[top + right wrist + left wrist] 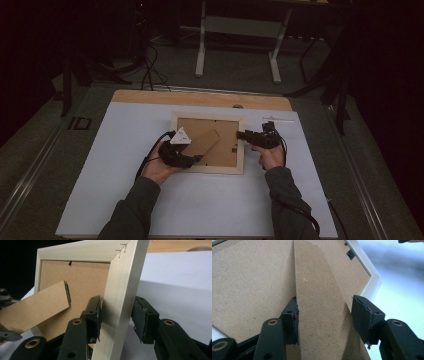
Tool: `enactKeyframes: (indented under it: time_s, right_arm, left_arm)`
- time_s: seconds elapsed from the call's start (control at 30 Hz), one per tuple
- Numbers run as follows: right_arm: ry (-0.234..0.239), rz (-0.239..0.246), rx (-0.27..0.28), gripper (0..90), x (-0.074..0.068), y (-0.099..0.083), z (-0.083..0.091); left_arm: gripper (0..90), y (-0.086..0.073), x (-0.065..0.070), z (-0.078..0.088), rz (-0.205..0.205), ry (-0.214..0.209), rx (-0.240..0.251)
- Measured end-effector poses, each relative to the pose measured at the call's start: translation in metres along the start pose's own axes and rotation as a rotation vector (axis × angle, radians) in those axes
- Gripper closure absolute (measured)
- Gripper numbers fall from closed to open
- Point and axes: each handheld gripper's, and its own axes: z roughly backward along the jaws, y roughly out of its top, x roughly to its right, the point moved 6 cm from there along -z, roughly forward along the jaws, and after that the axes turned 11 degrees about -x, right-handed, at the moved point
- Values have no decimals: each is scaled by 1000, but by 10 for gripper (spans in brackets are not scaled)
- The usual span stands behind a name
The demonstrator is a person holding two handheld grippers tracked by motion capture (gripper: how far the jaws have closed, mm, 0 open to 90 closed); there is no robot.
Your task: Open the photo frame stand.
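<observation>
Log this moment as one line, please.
picture frame face down on table | left gripper straddles stand flap | right gripper straddles frame's side rail

The high view is looking dim and murky, edges sinking into black; both gripper views are showing brighter, their nearest parts softly blurred.

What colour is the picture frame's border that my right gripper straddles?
Pale cream-white wood on the picture frame, clearest in the right gripper view.

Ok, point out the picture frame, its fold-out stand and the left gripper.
picture frame [125,290]: right gripper view, pale wooden side rail.
fold-out stand [319,315]: left gripper view, flat brown face.
left gripper [199,159]: high view, between its fingertips.
</observation>
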Motion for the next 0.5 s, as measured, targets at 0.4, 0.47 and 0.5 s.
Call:
enactKeyframes:
  time_s: [0.4, 0.47, 0.5]
  right_arm:
    - [-34, 16, 35, 606, -3, 6, 6]
    - [-46, 22, 45, 609, -4, 8, 8]
    - [-50, 23, 49, 611, -4, 9, 9]
  left_arm:
    - [468, 5, -4, -2, -2, 18, -18]
    - [474, 7, -5, -3, -1, 31, -21]
    - [475, 7, -6, -3, 1, 38, -23]
